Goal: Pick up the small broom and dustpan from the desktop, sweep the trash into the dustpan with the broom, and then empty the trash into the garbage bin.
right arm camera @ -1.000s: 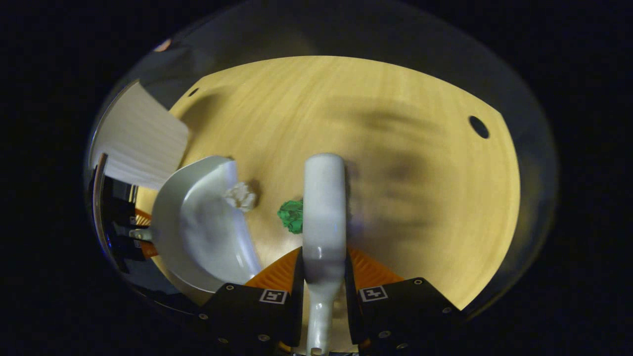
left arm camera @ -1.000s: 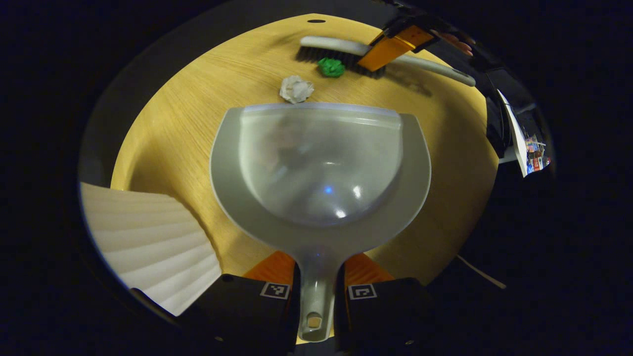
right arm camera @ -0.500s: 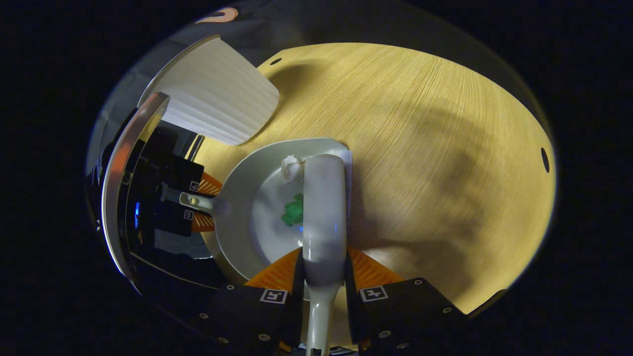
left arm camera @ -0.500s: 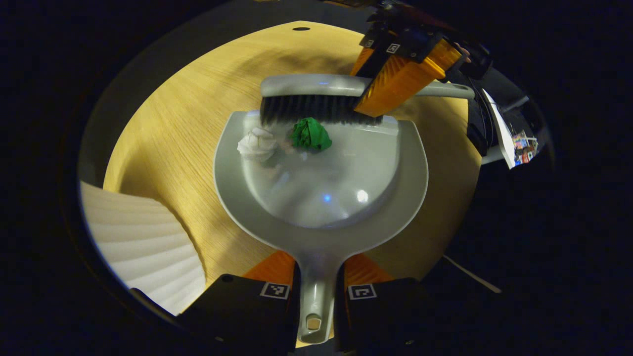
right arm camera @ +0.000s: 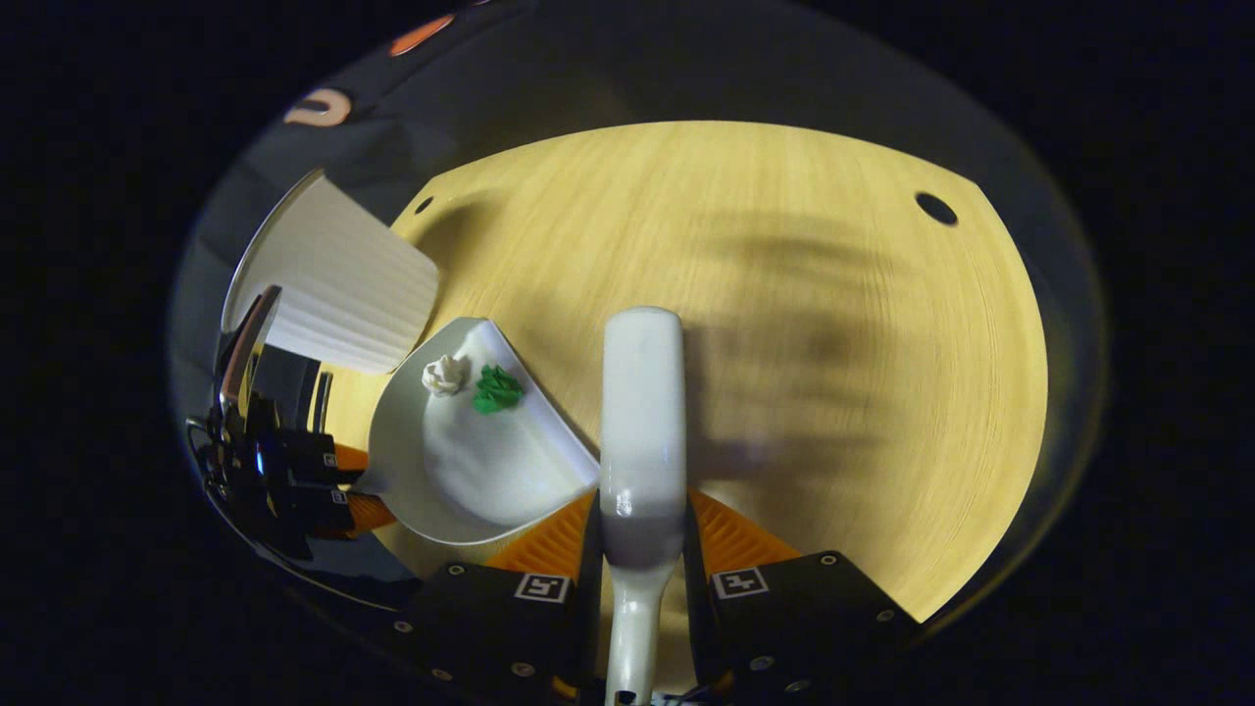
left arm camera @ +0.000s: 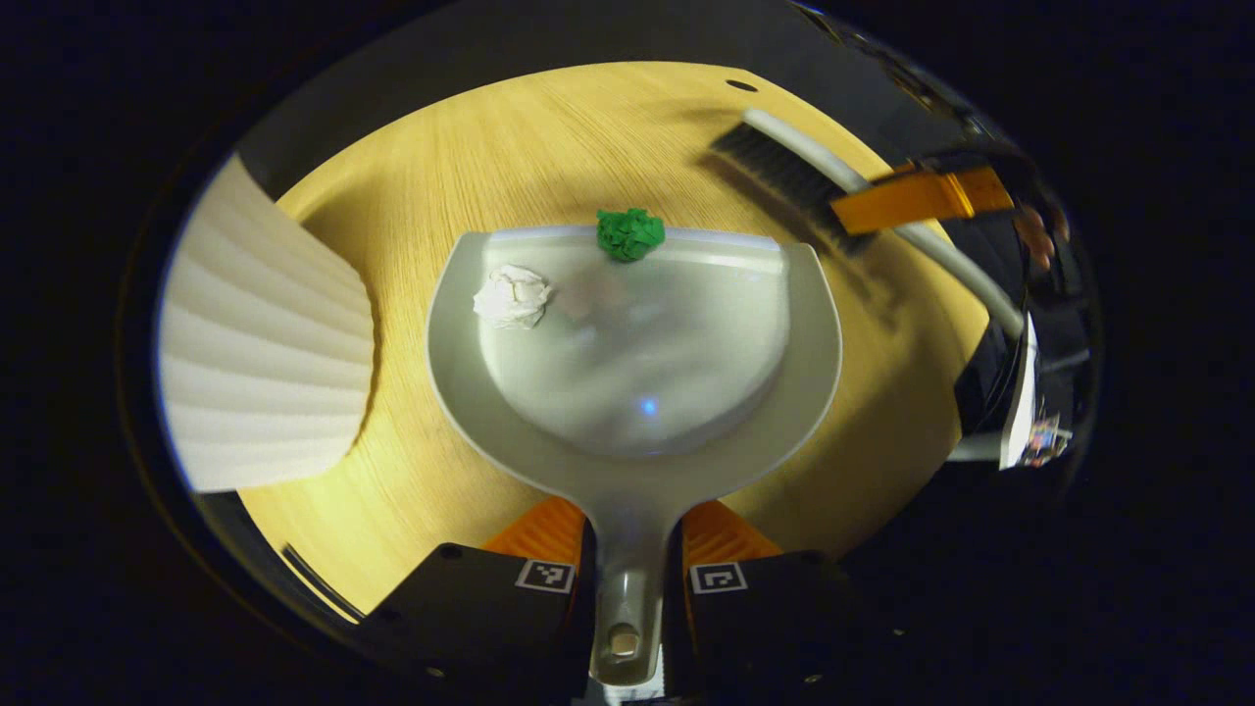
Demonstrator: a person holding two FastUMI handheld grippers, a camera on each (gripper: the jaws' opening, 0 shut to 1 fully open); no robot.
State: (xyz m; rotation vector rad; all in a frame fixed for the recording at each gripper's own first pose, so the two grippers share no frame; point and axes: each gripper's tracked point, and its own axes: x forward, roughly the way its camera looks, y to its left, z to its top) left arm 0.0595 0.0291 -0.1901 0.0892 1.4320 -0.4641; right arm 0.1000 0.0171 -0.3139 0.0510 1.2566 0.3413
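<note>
Left gripper view
Left gripper (left arm camera: 627, 579): its two fingers are pressing on the dustpan handle from both sides, clamping it at the bottom of the view.
Dustpan (left arm camera: 804, 392): it is lying flat on the wooden desktop (left arm camera: 441, 176) with its open lip facing away from the gripper.
White paper wad (left arm camera: 512, 296): it is sitting inside the pan, near the left part of the lip.
Green paper wad (left arm camera: 629, 233): it is resting right on the lip of the pan, at its middle.
Small broom (left arm camera: 784, 162): it is hanging beyond the pan's right corner, apart from the pan, bristles pointing toward the desktop; whether they are touching the wood cannot be told.
Right gripper (left arm camera: 917, 196): its orange fingers are gripping the broom handle, with part of a hand (left arm camera: 1034, 235) showing behind it.
Garbage bin (left arm camera: 265, 333): white and ribbed, it is standing just left of the dustpan.

Right gripper view
Right gripper (right arm camera: 642, 579): its fingers are squeezing the neck of the small broom (right arm camera: 642, 412), whose pale back is running straight up the view.
Dustpan (right arm camera: 461, 471): it is lying to the left of the broom, both wads near its lip, white paper wad (right arm camera: 443, 375) beside green paper wad (right arm camera: 497, 388).
Left gripper (right arm camera: 324, 480): it is holding the pan's handle at the far left.
Garbage bin (right arm camera: 338, 284): it is standing just behind the dustpan.
Desktop (right arm camera: 784, 294): blurred shadows are falling across the wood right of the broom.
</note>
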